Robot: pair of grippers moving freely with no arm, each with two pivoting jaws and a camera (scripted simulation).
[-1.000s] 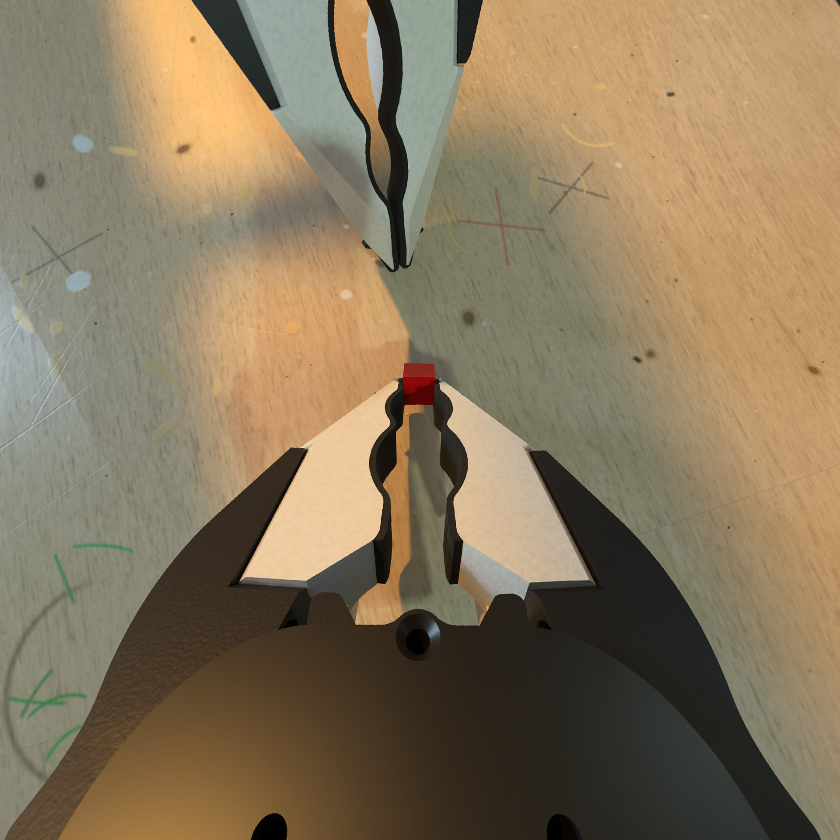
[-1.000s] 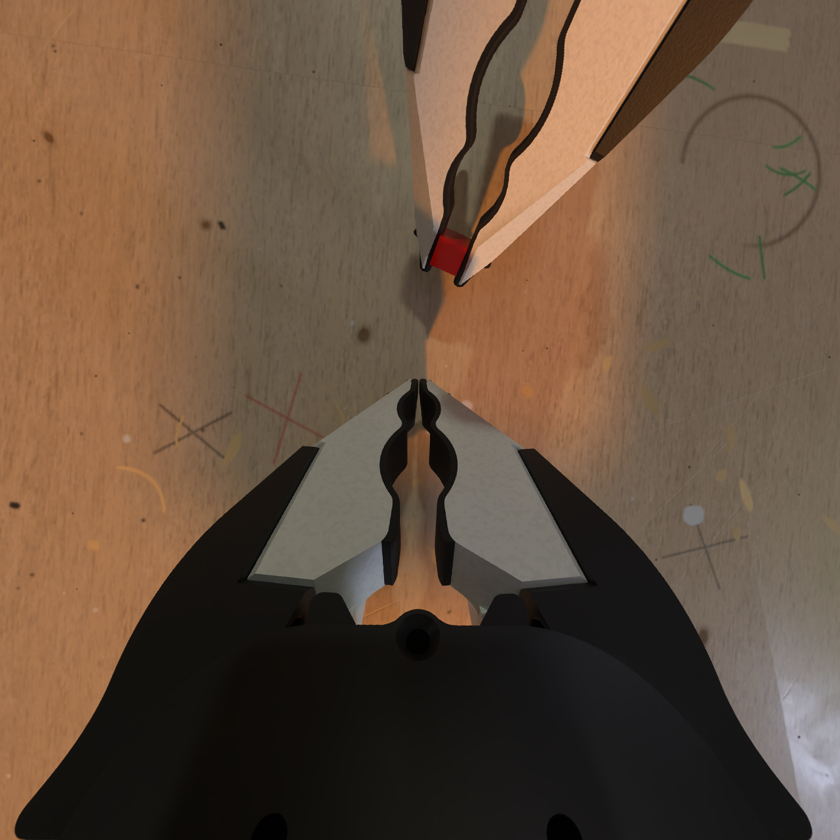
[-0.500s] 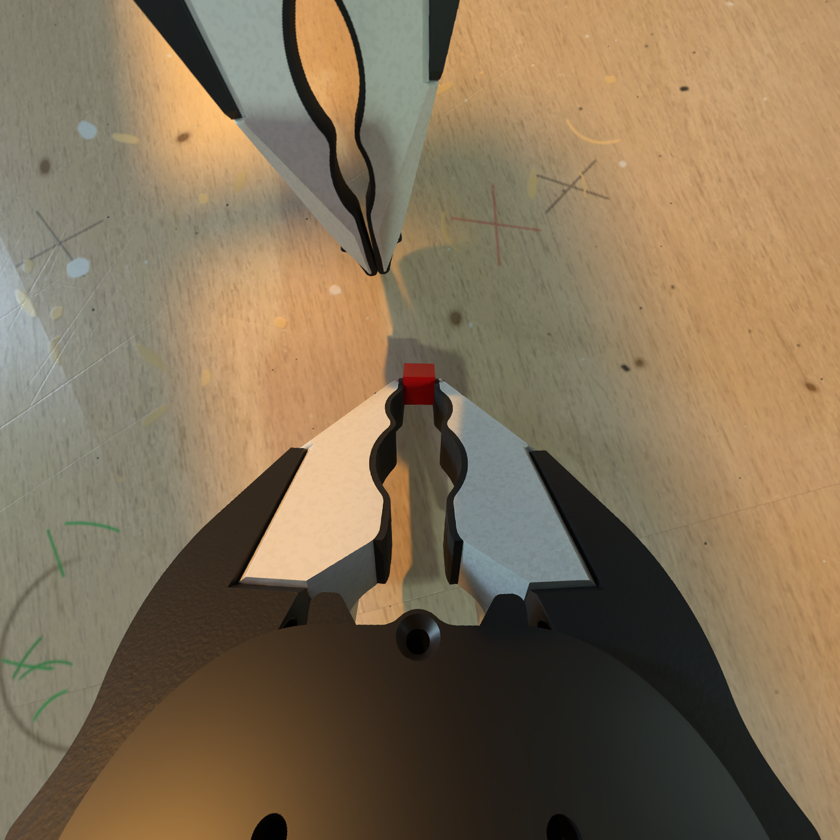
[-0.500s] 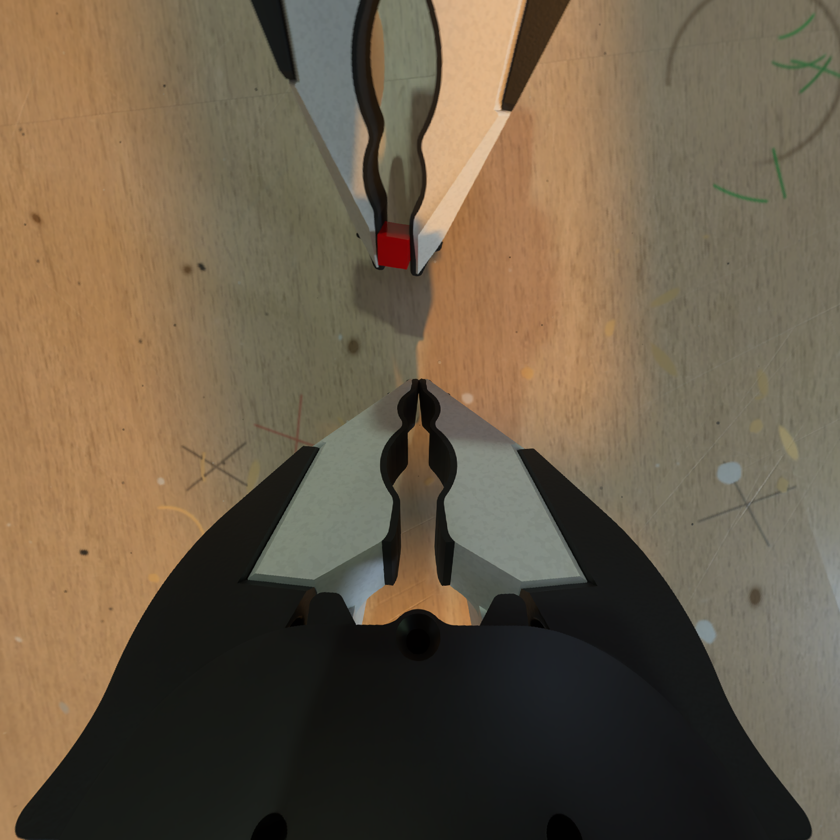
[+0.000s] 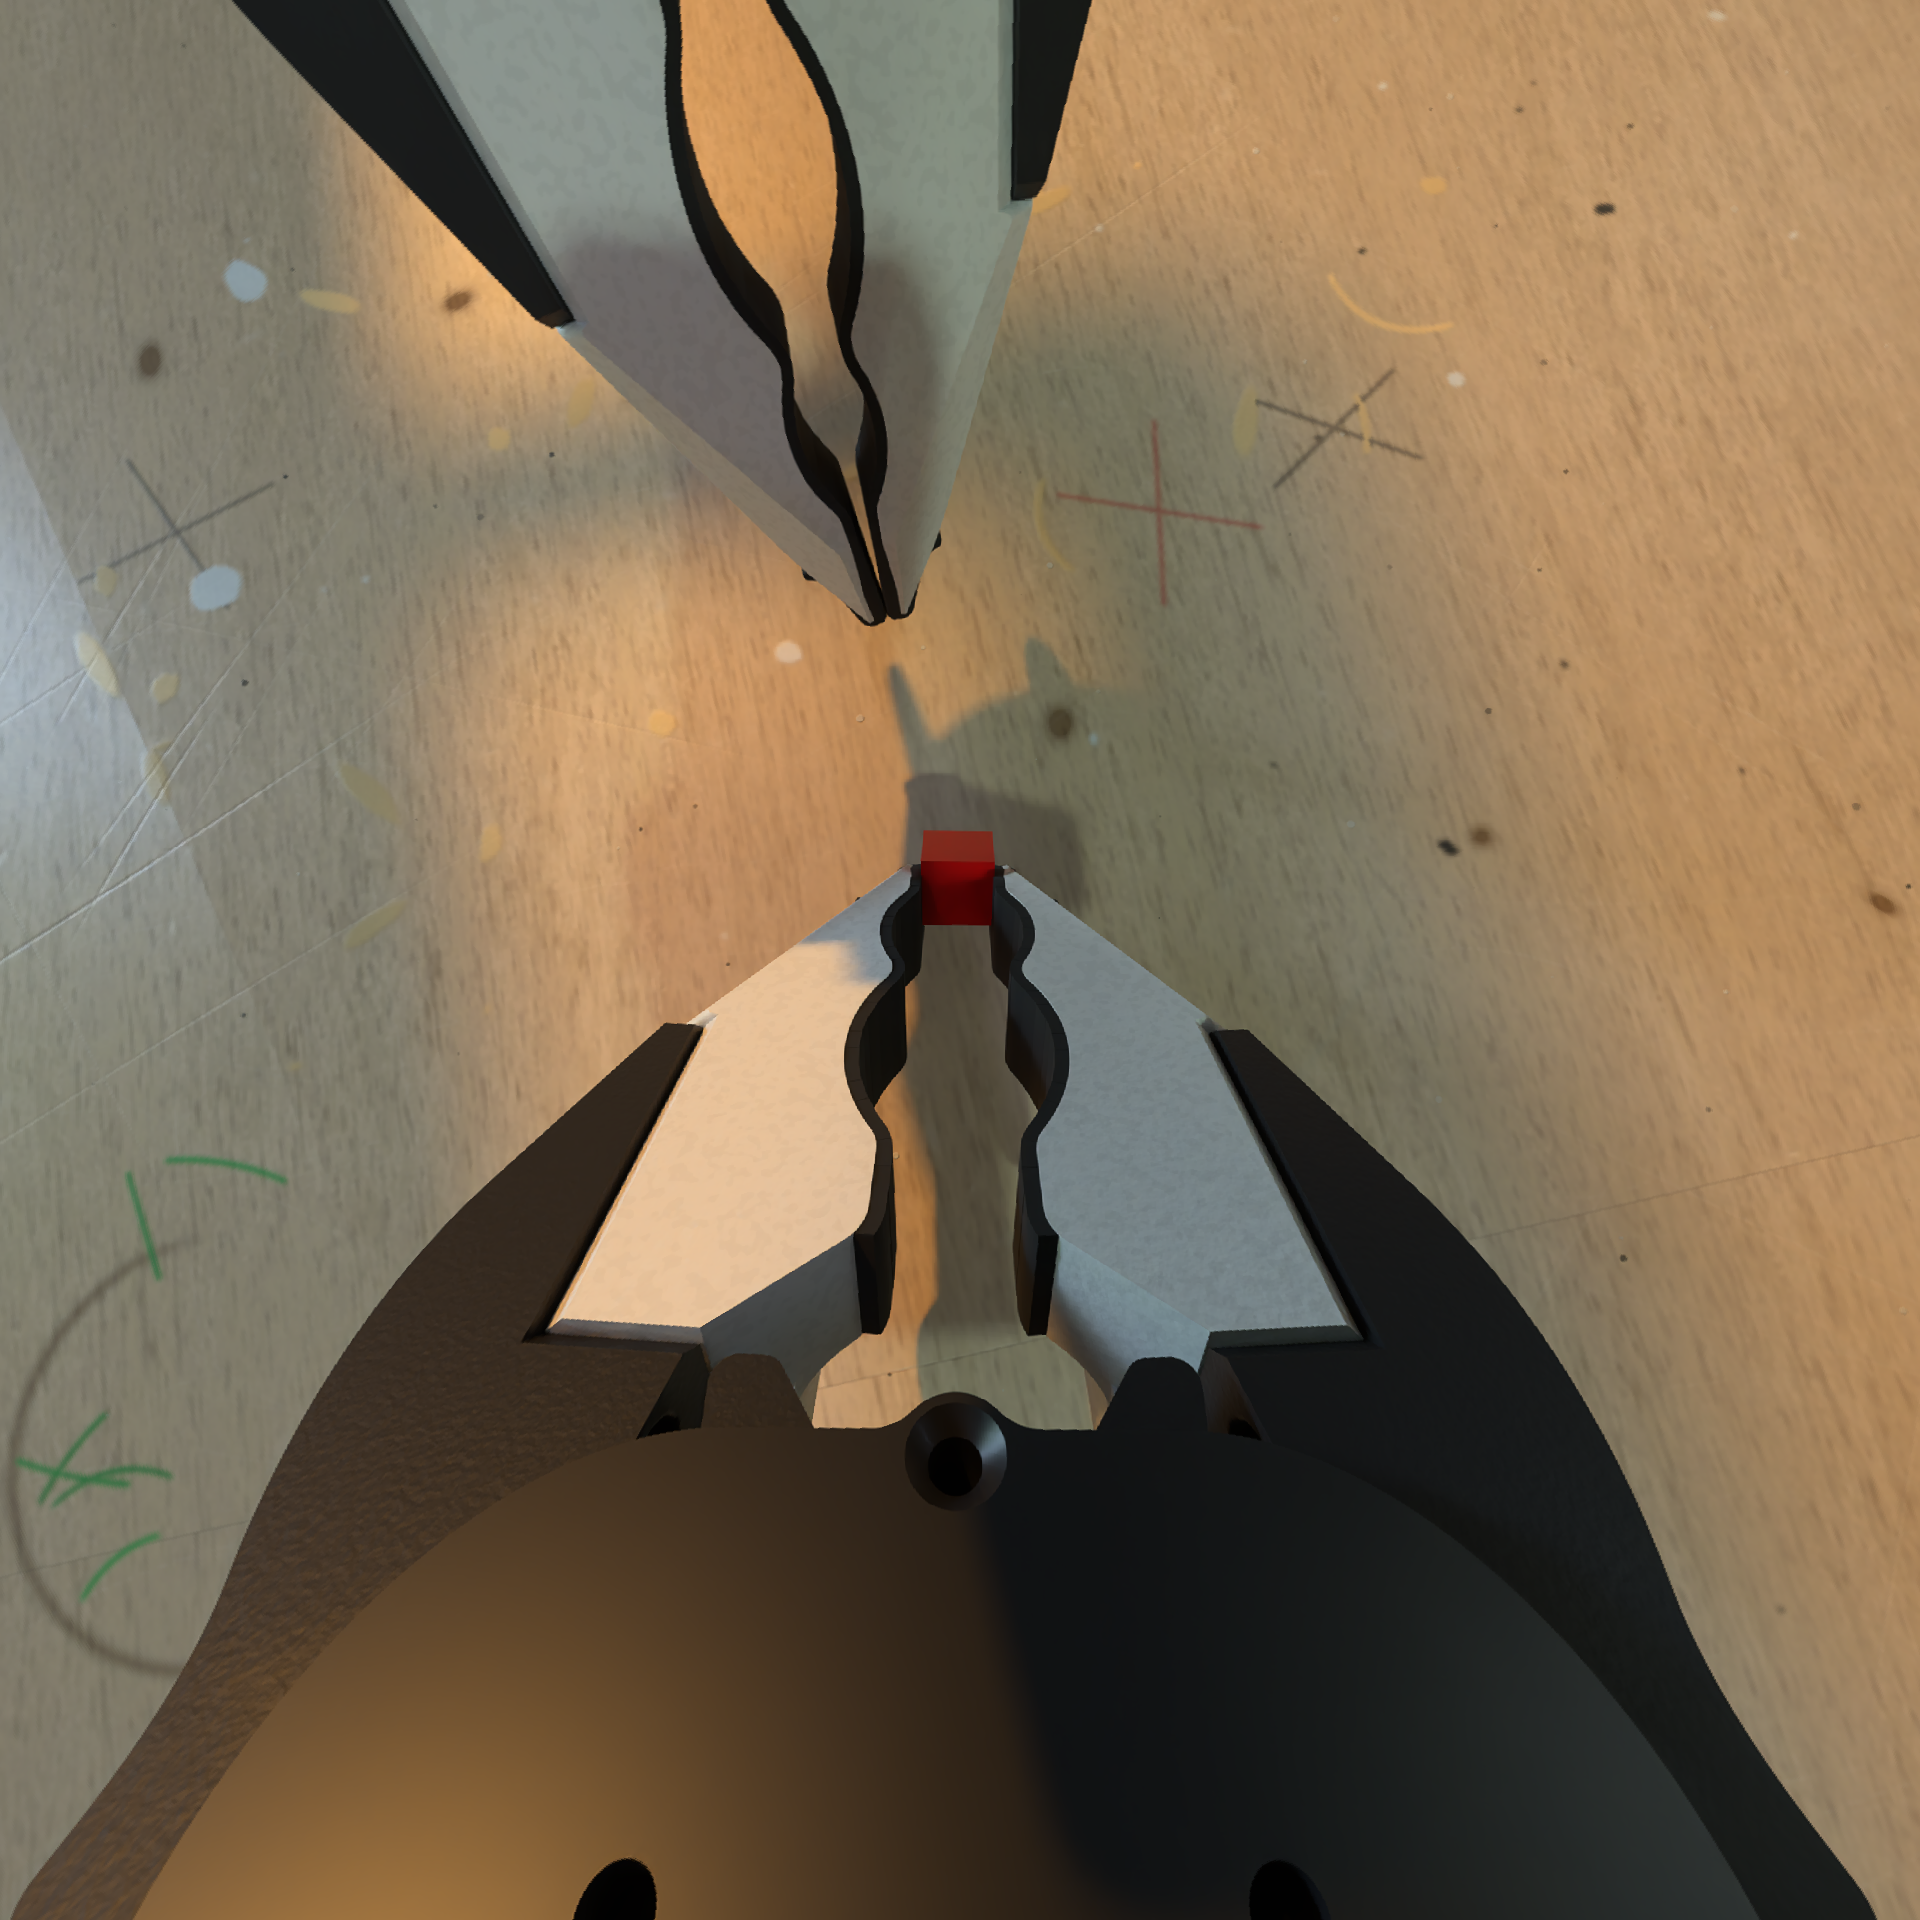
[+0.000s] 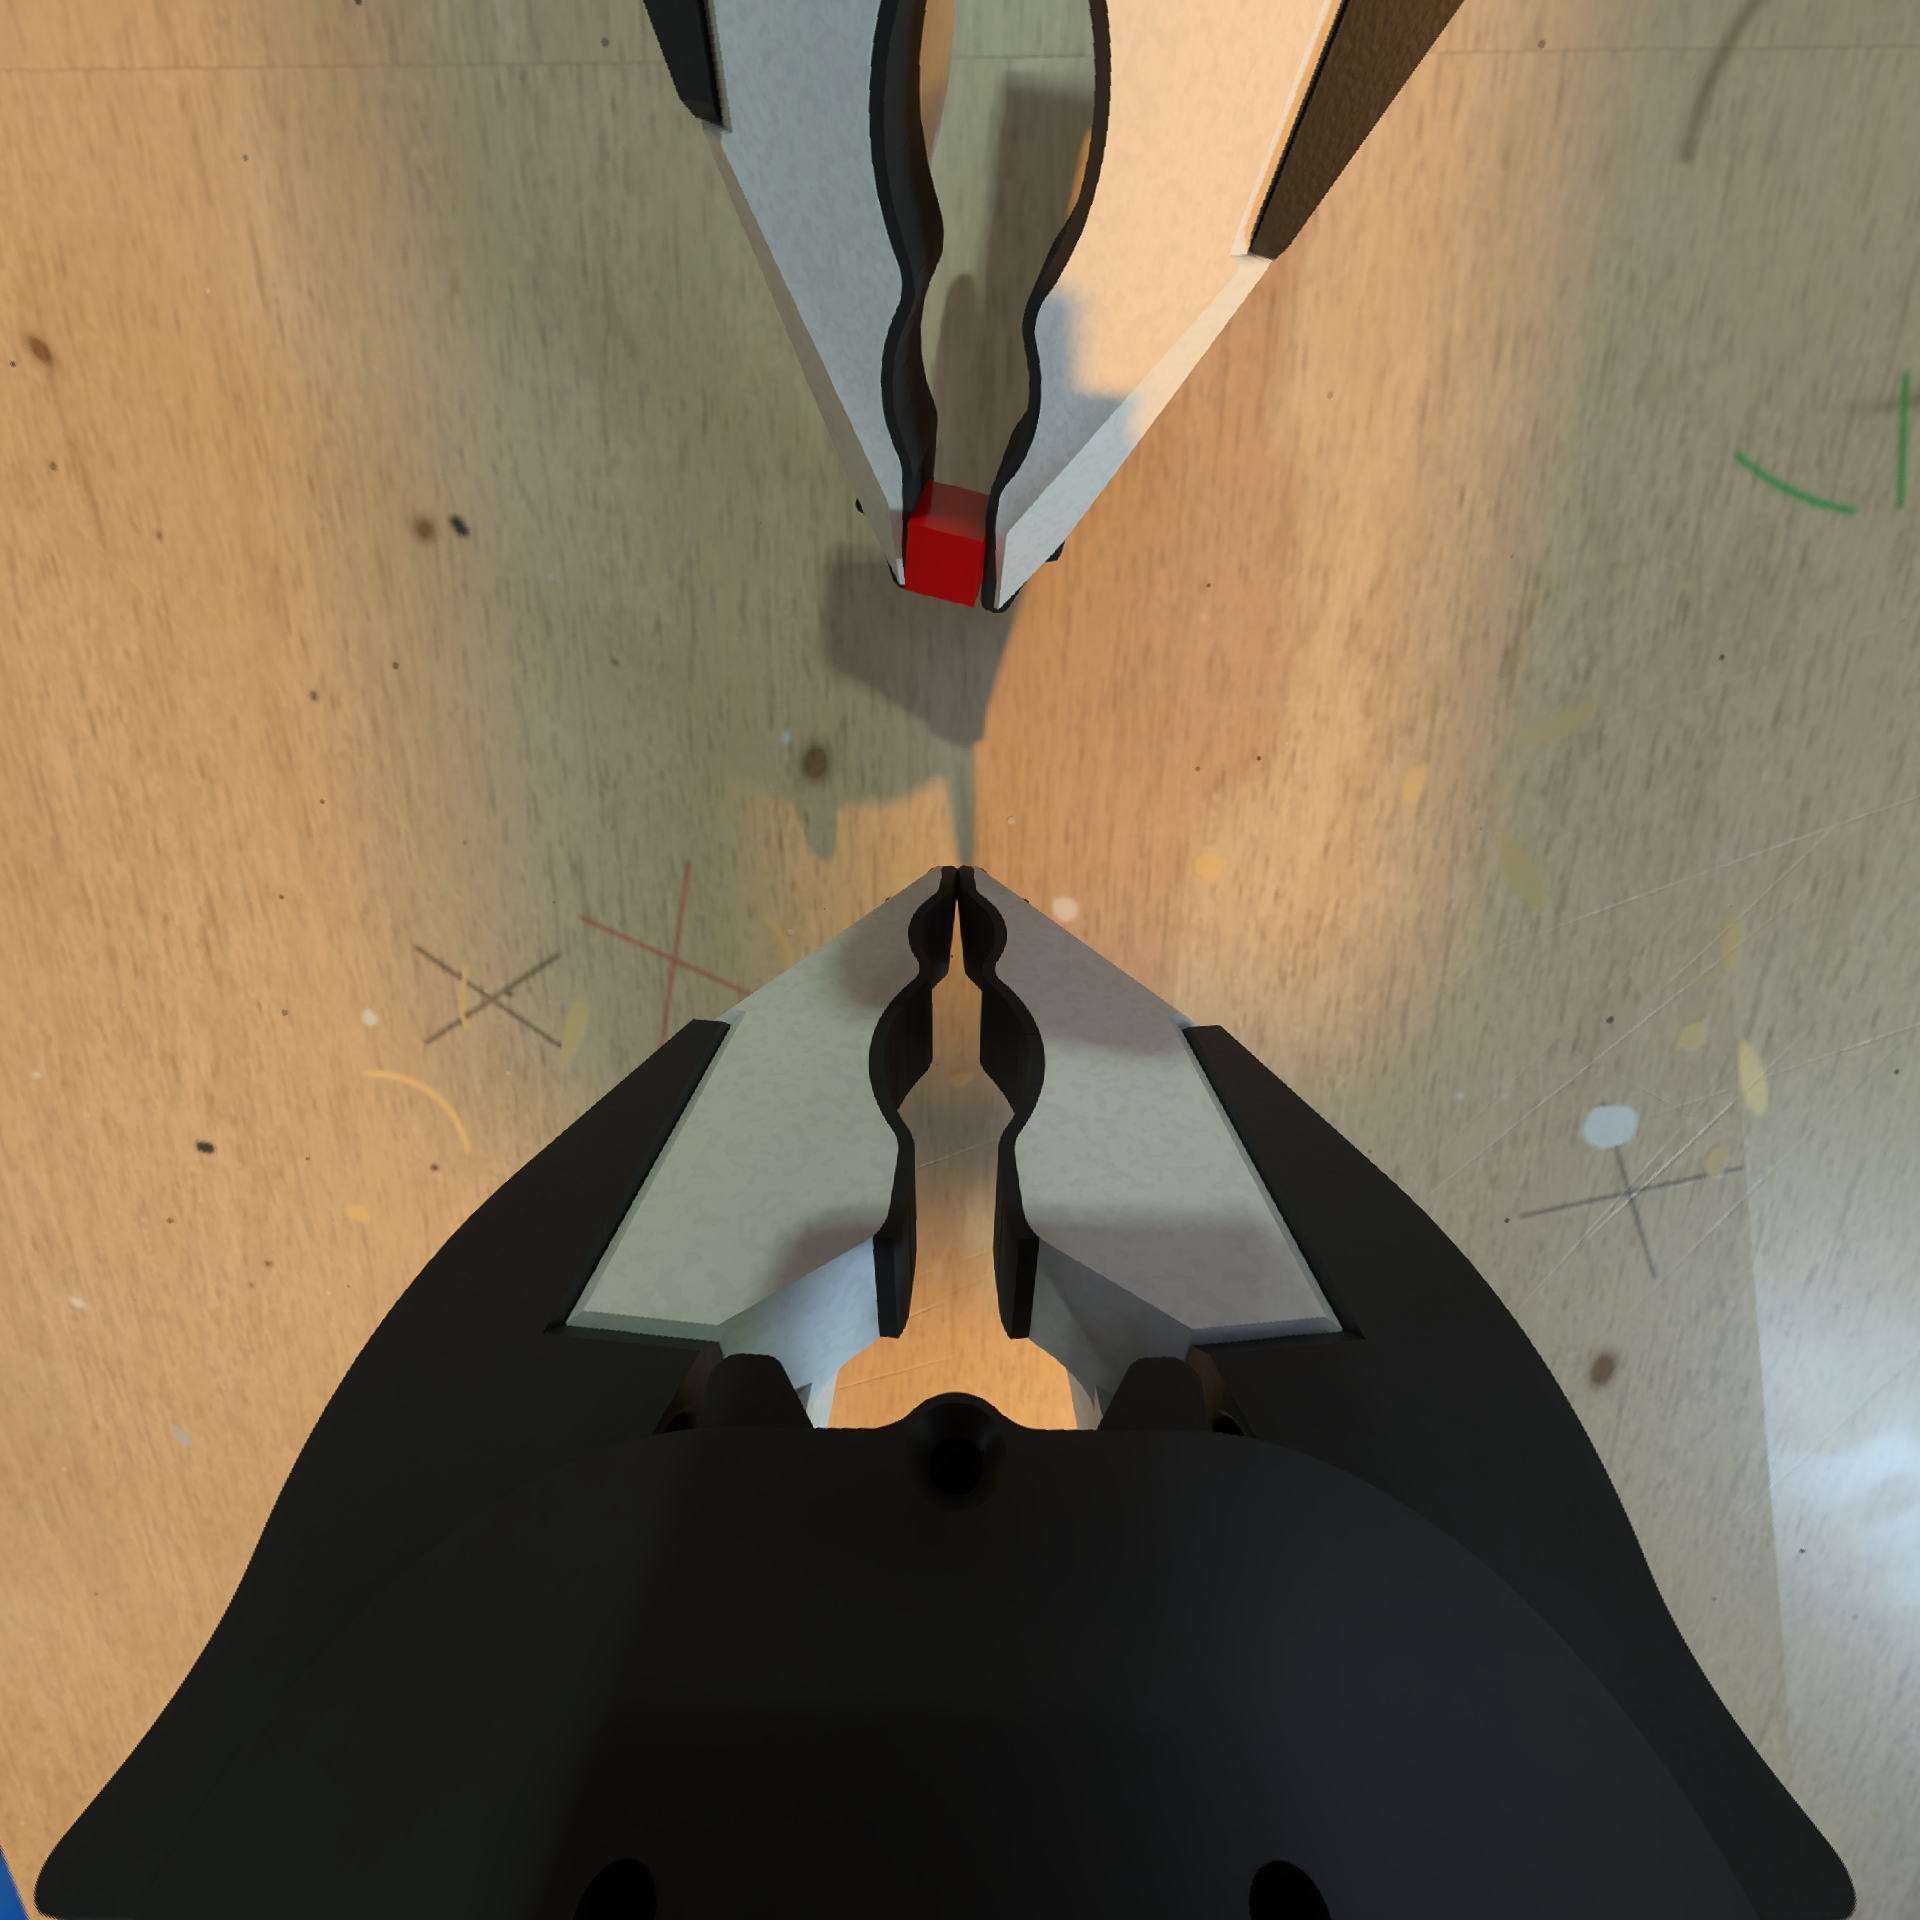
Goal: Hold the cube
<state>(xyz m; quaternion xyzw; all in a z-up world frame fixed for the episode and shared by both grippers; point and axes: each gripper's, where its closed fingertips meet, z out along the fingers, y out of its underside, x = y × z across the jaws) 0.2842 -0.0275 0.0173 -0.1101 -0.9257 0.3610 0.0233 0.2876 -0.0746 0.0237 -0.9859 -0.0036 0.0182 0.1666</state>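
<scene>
left gripper (image 5: 957,883): clamped on red cube (image 5: 957,879) at fingertips | right gripper (image 6: 957,878): closed, nothing held, tips facing cube | cube underside hidden; cube-to-wooden tabletop (image 5: 1558,935) contact indeterminable

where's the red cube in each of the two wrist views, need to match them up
Left wrist view: the red cube sits just above centre, pinched at the tips of the left gripper.
Right wrist view: the red cube is upper centre, between the tips of the gripper reaching down from the top edge.
Shared landmark: the red cross mark drawn on the wooden table.
</scene>
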